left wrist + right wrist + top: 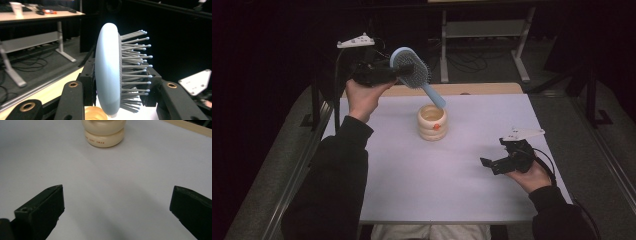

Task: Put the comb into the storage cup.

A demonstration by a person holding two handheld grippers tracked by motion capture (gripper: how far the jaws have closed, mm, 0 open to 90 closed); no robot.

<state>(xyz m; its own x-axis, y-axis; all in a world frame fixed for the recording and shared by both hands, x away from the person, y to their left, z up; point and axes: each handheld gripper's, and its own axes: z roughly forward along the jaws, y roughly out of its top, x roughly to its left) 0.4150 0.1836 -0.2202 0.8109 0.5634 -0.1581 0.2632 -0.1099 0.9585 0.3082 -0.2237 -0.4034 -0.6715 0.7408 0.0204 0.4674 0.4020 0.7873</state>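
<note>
The left gripper, raised above the table's far left corner, clamps a blue hairbrush by its head; the handle slants down-right, its tip over the cream ribbed cup. Bare tabletop separates the cup from the right gripper, jaws spread, near the right edge.

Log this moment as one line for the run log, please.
left gripper: shut on hairbrush head, raised, handle angled down toward cream holder | right gripper: open, idle low over white table

Pale-blue hairbrush clamped in tool
</note>
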